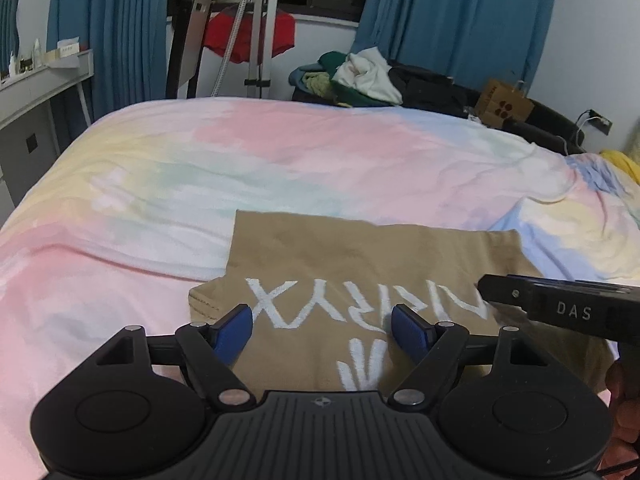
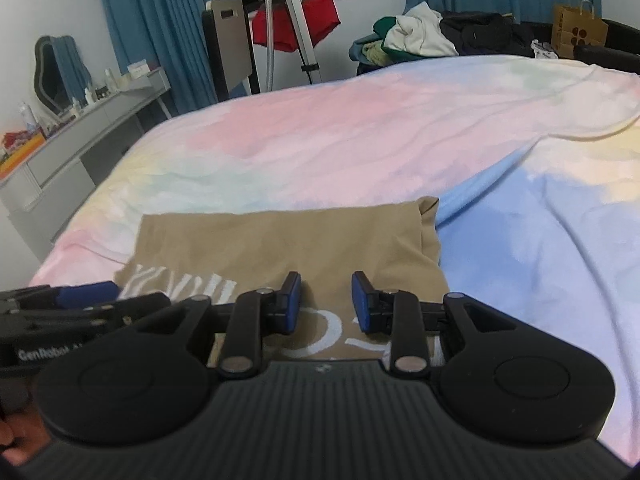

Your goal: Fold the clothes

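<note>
A tan shirt with white lettering lies folded flat on the pastel bedspread. It also shows in the right wrist view. My left gripper is open and empty, hovering over the shirt's near left part. My right gripper is open and empty over the shirt's near right part. The right gripper's body reaches in from the right in the left wrist view. The left gripper shows at the left edge of the right wrist view.
A pile of clothes lies beyond the bed's far edge, also in the right wrist view. A brown paper bag stands at the back right. A grey dresser and a tripod stand left and behind.
</note>
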### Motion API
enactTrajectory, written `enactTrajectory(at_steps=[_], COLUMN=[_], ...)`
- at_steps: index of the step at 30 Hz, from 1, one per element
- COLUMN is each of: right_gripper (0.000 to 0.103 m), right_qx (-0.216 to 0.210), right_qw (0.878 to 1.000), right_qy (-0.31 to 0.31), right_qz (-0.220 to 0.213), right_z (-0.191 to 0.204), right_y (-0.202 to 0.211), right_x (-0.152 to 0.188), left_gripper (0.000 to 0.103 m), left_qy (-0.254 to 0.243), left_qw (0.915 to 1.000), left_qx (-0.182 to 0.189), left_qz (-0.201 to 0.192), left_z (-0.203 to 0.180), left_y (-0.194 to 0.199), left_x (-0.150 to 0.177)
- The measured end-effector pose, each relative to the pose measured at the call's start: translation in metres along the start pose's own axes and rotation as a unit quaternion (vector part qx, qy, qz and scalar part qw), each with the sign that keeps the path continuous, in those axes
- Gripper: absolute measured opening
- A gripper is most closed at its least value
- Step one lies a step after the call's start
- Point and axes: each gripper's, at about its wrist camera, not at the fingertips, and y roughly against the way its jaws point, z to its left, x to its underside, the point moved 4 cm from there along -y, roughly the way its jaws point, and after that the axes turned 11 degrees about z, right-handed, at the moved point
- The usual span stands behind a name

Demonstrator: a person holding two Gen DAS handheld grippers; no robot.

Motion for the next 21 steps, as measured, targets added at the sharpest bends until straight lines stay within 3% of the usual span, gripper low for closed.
enactTrajectory(at_steps=[12, 21], right_gripper=[0.032, 0.031], right_qx=[0.004, 0.038], right_qw=[0.999, 0.998], right_qy=[0.009, 0.011], right_qz=[-0.038, 0.038], right_z=[0.013, 0.012], right_y=[0.068, 0.034], right_x=[0.023, 0.041], left_gripper=[0.078, 0.082], left_qy=[-0.018, -0.027], left_qw=[0.9993, 0.9992], left_qx=[0.004, -0.021], left_qz=[-0.034, 0.023], left_z=[-0.019, -0.025], left_y=[0.061, 0.037], left_x=[0.028, 0.047])
